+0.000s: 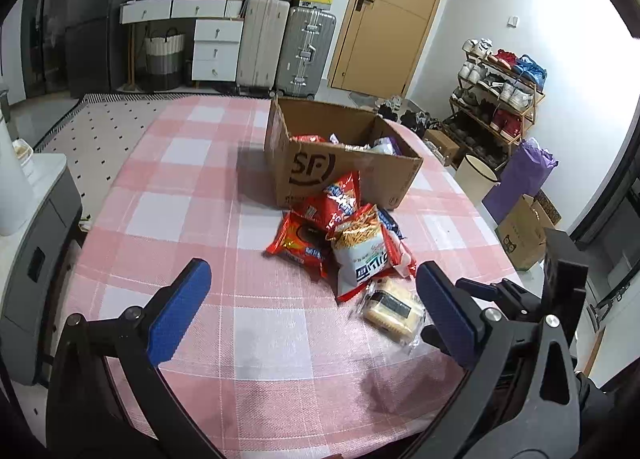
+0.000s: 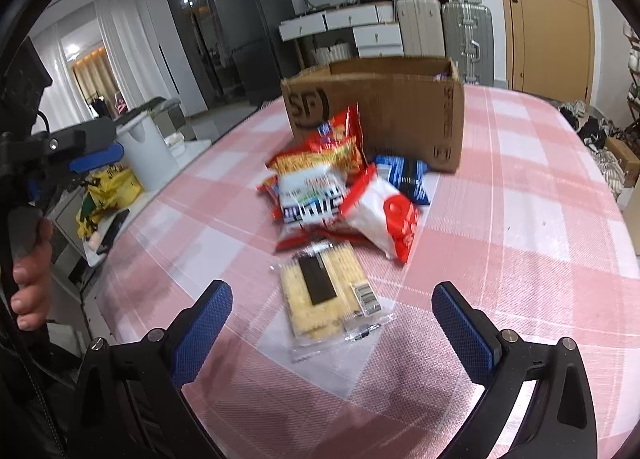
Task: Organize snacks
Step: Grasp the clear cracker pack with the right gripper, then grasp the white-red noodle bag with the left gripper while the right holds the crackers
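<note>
Cardboard, open-topped and marked with a black logo, makes up the box (image 1: 340, 163) standing on the pink-checked table (image 1: 160, 219) at the centre of the left wrist view; a few packets already lie inside it. In front of the box, touching its near wall, sits a loose pile of snacks: a red bag (image 1: 340, 199) leaning on the cardboard, a white-and-red noodle-stick bag (image 1: 360, 255) on top, a red-and-white packet (image 2: 384, 215) and a blue one (image 2: 408, 177) beside them. Nearest the cameras, just clear of the pile, a clear-wrapped cracker pack (image 2: 328, 295) lies flat on the cloth.

Both tools are released and empty. The left hand-held gripper (image 1: 312, 311) hangs with jaws wide over bare cloth at the lower centre of its frame. The right hand-held gripper (image 2: 332, 319) is spread on either side of the cracker pack, not yet touching it.

My guess is that the cracker pack goes next. Its film looks slick and the pack lies flat, so the pads could skid over the wrapper or pinch only a loose edge, and the pack might then slip free on the way to the box. Squeezing hard could break the crackers. Reaching into the pile instead could topple the leaning bags.
</note>
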`<state>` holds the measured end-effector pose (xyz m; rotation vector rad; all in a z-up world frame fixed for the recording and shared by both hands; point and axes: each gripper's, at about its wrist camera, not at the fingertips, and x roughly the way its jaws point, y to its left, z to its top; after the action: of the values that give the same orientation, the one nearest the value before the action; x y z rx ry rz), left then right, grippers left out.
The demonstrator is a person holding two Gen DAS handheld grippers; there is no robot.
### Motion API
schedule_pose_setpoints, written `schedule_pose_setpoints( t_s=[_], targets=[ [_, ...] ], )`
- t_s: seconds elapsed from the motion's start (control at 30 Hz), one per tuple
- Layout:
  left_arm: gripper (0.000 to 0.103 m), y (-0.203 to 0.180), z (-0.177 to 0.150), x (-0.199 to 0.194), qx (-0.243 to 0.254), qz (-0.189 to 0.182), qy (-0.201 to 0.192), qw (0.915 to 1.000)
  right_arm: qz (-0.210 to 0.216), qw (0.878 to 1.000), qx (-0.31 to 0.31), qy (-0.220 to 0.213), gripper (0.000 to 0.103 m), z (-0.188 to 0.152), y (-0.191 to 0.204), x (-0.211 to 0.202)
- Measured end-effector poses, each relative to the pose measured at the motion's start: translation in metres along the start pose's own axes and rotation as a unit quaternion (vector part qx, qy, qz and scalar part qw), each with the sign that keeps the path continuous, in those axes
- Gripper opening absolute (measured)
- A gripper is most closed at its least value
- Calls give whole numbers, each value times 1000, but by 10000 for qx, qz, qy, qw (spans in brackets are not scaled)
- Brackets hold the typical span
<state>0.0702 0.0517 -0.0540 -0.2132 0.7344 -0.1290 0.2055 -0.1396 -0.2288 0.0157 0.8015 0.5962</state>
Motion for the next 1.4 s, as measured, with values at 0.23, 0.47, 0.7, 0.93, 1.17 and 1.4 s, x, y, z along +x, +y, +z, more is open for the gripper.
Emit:
schedule_pose_setpoints(
  t_s=[0.23, 0.47, 0.7, 0.93, 1.17, 1.4],
  targets=[
    [102, 6, -10, 22, -20, 21, 189, 9998, -111, 9987, -283, 412, 102, -3, 6, 32],
    [102, 15, -16, 37, -92, 33, 323, 9994, -243, 9953, -516, 777, 86, 1, 13, 55],
    [102, 27, -21, 44, -226, 38, 361, 9991, -521, 9893, -983, 942, 64, 4, 31, 68],
    [102, 36, -27, 44, -335, 32, 385, 9987, -404, 9897, -1032, 911, 59, 2, 34, 67],
    [102, 34, -30, 49, -340, -22, 461, 9984, -107, 9967, -458, 658, 59, 0, 18, 47],
    [102, 16, -31, 68, -211, -200, 652, 9975, 62, 9994, -69, 335, 59, -4, 1, 18]
  ],
)
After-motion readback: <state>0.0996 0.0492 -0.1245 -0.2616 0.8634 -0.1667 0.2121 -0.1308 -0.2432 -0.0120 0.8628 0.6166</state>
